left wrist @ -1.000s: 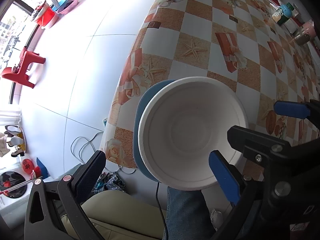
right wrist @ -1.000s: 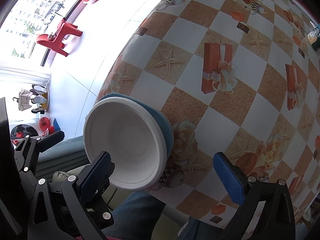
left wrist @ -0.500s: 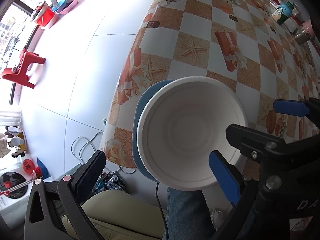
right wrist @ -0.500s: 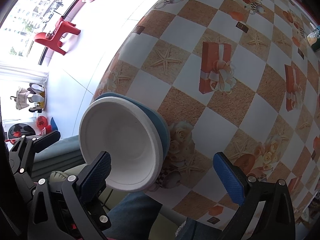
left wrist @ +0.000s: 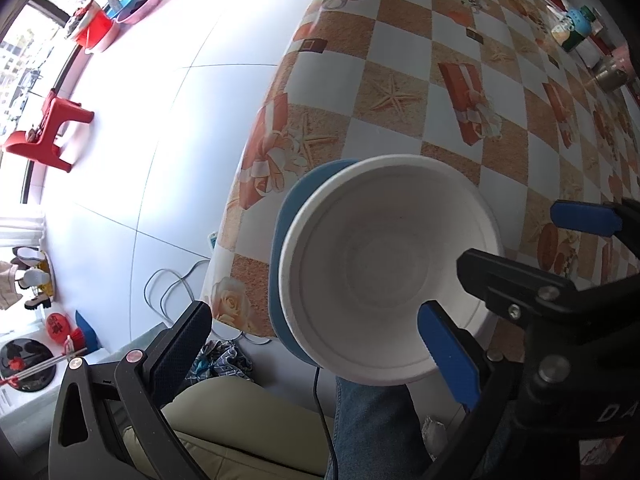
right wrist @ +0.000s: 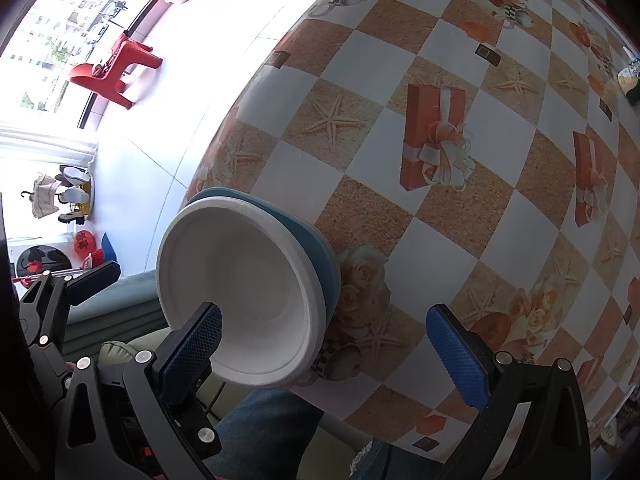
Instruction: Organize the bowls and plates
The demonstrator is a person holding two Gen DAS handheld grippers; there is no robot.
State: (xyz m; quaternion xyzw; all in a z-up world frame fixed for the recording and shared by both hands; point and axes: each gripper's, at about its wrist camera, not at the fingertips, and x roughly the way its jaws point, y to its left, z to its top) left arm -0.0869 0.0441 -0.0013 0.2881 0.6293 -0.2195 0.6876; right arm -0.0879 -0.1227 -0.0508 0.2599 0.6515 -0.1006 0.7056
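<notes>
A white bowl (left wrist: pixel 384 268) sits nested on a blue plate (left wrist: pixel 286 240) at the table's (right wrist: pixel 460 208) near edge, apparently stacked for tidiness. Left gripper (left wrist: pixel 316 344) and right gripper (right wrist: pixel 332 340) hover spread, holding nothing.

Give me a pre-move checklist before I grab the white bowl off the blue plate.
1. Left gripper open: ok.
2. Right gripper open: ok.
3. Bowl empty: ok.
4. Bowl on the plate: ok, nested on it.
5. Stack fully on the table: not ok, it sits at the near edge, seemingly overhanging.
6. Bowl rim between either gripper's jaws: cannot tell; each has one pad in front of the bowl.
</notes>
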